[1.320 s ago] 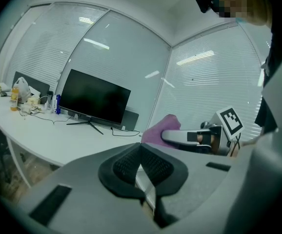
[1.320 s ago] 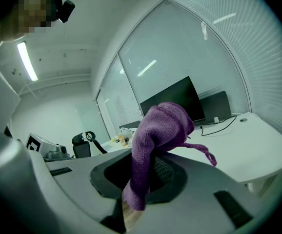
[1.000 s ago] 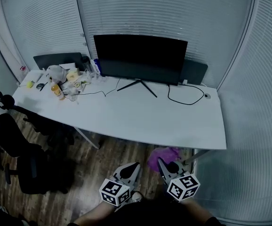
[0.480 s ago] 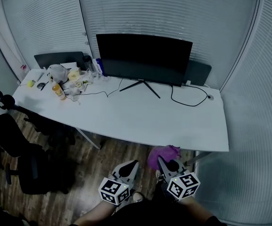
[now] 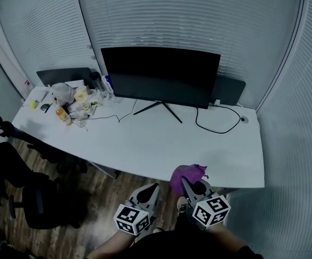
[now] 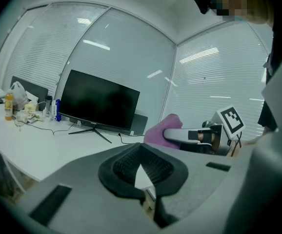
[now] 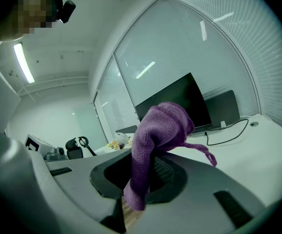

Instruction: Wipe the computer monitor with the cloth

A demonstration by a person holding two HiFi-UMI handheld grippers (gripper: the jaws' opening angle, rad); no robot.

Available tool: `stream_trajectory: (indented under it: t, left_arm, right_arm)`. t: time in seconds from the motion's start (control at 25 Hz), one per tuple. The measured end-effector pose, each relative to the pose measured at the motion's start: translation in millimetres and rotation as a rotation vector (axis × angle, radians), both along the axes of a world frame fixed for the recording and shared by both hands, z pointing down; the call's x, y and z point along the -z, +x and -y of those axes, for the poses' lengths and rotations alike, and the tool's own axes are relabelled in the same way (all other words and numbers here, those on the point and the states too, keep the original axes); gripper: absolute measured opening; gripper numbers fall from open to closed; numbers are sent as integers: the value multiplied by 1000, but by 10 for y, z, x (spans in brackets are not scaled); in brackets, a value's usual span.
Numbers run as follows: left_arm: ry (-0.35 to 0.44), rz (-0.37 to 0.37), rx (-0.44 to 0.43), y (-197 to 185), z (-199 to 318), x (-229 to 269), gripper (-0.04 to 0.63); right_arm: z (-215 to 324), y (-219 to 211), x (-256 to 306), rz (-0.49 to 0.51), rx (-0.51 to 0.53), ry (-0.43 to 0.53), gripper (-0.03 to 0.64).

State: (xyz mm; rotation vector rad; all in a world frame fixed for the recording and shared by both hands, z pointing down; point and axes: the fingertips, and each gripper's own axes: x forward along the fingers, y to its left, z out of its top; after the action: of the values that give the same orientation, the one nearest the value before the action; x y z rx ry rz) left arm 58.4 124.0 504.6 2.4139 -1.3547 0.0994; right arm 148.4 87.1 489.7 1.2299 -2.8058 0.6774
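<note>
**Purple cloth in grip, monitor not yet reached**

The right hand-held gripper [image 5: 187, 183] is clamped on the cloth [image 5: 187, 175] at the desk's [image 5: 145, 139] near edge, about 5 o'clock in the head view. Beside it, the left hand-held gripper [image 5: 154, 189] has its jaws together on nothing. The monitor [image 5: 160, 74] stands at 12 o'clock, well apart. This looks like the approach step: next, the cloth needs reaching across to the dark screen.

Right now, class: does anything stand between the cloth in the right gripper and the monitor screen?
Nothing visible does. Only open desk lies between the cloth, held in the right gripper, and the monitor; the clutter sits far left.
</note>
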Motion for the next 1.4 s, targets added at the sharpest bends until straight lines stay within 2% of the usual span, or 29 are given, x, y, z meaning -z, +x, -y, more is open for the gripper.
stream_trajectory:
  t: [0.56,0.92,1.4]
  left_arm:
    - [-35,13,-8,554,1370,-119,6]
    - [-37,36,-9,947,2073,-174,6]
    - [-39,88,-28,1256,2587,-283,6]
  right_arm:
    - [1404,538,-157,-18,-1,-46,67]
    - [2193,845,-224,-27,7,-49,67]
    - [3049,1157,-516,-38,-50,-76,67]
